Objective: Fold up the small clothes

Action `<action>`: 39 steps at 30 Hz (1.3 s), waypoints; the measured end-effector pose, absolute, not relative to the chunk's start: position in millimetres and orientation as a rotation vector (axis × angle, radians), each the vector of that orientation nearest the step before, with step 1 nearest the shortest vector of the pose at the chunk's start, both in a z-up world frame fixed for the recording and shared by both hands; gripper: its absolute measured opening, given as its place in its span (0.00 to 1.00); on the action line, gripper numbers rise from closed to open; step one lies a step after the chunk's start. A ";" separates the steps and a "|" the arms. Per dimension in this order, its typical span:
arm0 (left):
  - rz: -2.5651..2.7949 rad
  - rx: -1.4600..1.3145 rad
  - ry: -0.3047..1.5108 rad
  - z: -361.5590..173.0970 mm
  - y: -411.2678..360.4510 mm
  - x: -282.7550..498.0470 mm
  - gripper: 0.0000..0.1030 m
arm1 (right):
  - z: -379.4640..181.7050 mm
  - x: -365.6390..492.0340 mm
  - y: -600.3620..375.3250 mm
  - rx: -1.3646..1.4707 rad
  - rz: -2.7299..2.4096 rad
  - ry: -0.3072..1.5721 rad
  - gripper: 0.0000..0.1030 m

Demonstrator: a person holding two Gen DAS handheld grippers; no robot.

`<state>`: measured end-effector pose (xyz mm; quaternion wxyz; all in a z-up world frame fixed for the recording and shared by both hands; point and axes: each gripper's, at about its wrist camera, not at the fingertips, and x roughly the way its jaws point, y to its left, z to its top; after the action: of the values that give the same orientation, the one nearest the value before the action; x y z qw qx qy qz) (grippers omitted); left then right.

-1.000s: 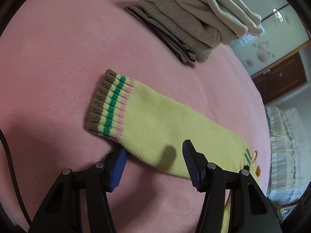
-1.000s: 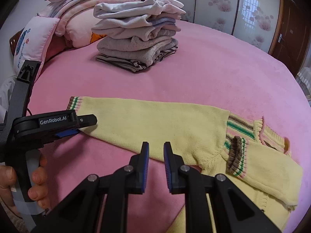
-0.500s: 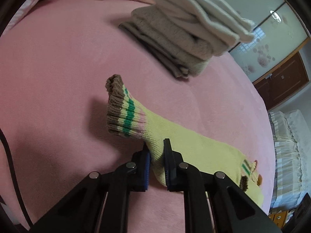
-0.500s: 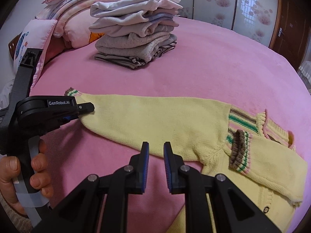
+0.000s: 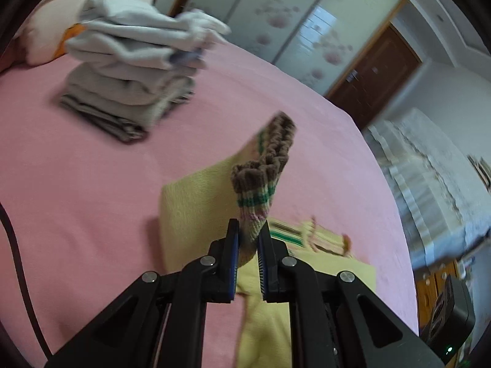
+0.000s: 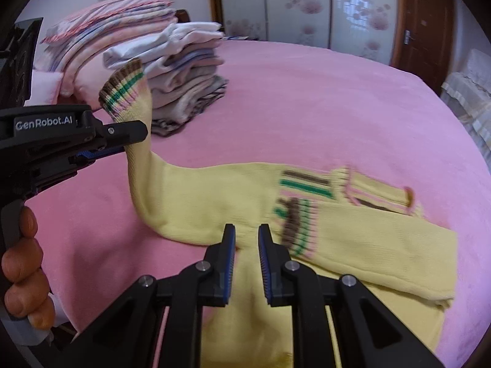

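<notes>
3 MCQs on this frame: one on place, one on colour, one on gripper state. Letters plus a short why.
1. Where is the folded clothes stack?
A. on the pink bed
B. on a chair
C. on the floor

2. What colour is the sweater body?
A. blue
B. yellow
C. grey

3. What is the left gripper doing?
A. open above the bed
B. shut on nothing
C. shut on the sleeve near its cuff

Answers: 1 A, the stack rests on the pink cover; 2 B, yellow knit with striped trim; 3 C, the fingers pinch the raised sleeve.
</notes>
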<state>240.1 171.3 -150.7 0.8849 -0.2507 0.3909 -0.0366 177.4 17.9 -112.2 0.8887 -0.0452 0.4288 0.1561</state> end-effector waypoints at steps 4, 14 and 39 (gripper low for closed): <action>-0.163 -0.477 0.865 -159.6 118.8 252.2 0.09 | -114.2 177.0 -26.3 -0.070 0.246 0.897 0.15; -0.236 -0.337 1.030 -212.1 25.4 271.1 0.09 | -138.3 173.0 -105.6 -0.030 0.131 0.956 0.15; -0.132 -0.380 1.029 -215.4 105.5 221.0 0.44 | -140.2 206.4 -111.5 0.130 0.256 1.009 0.38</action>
<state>221.0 105.5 -215.4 0.8512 -0.1803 0.4888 -0.0628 206.4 -111.5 -140.2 0.8655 0.0622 0.4817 0.1223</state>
